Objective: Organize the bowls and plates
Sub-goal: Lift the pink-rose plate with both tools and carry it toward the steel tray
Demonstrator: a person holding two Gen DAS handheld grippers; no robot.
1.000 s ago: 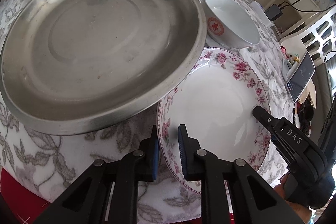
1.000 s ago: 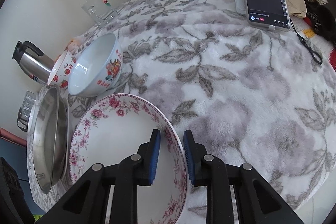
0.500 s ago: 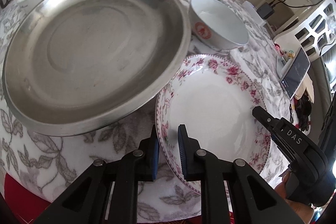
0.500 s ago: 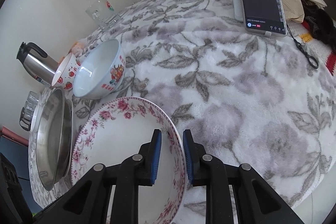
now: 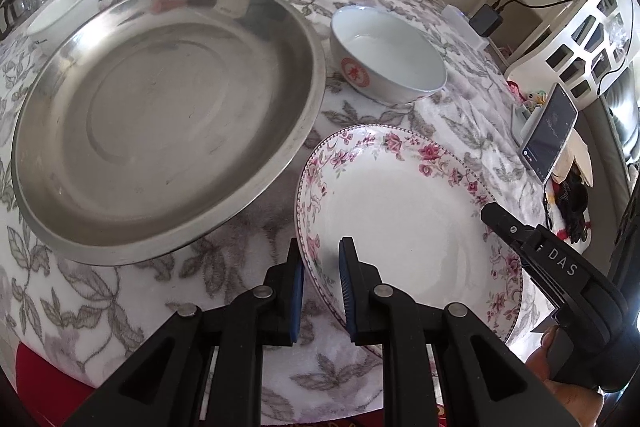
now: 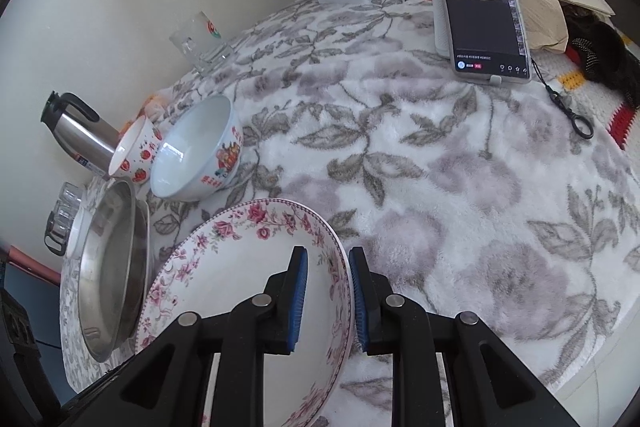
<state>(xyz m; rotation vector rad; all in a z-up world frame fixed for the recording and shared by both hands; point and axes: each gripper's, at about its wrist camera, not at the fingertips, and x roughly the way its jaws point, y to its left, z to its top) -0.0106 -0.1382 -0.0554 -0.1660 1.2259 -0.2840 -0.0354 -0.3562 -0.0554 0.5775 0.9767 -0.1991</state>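
Both my grippers, left [image 5: 320, 277] and right [image 6: 327, 291], are clamped on the plate [image 5: 404, 211] rim; next it probably goes onto the pan [image 5: 160, 115].

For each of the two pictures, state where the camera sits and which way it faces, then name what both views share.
Left wrist: sits on the left gripper, looking steeply down at the floral plate and steel pan; the right gripper's finger and a fingertip show.
Right wrist: sits on the right gripper, looking down across the tablecloth toward the phone; only its own fingers show.
Shared: floral plate, steel pan, white bowl, glass mug.
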